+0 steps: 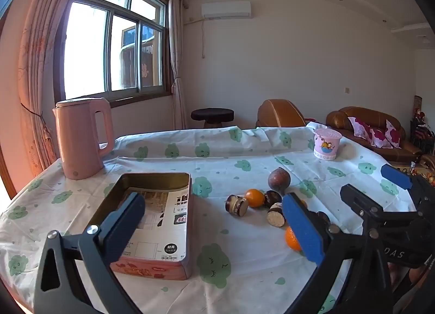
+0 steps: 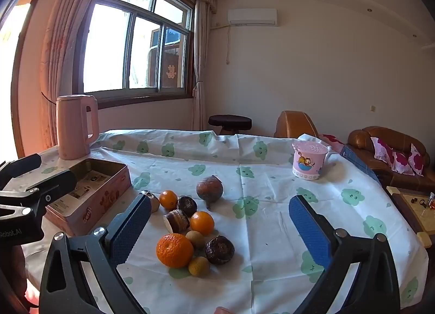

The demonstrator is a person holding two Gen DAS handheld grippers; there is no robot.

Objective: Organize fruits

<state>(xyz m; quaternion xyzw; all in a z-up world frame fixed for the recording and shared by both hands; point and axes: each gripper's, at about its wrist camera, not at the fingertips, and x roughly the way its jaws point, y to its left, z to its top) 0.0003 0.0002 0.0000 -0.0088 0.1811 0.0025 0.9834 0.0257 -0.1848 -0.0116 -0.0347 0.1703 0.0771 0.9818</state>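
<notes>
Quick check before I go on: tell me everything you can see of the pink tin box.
The pink tin box is a rectangular, lidless metal tin with a gold-toned inner wall and red print on its pink sides. It lies flat on the tablecloth, left of the fruit pile and in front of the pink kettle. Only a printed paper sheet lies inside; no fruit. Neither gripper touches it.

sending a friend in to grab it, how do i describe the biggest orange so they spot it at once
On the cloud-print tablecloth, right of the open pink tin, lies a cluster of fruit. The biggest orange sits at its near edge, far bigger than the two oranges behind it.
</notes>
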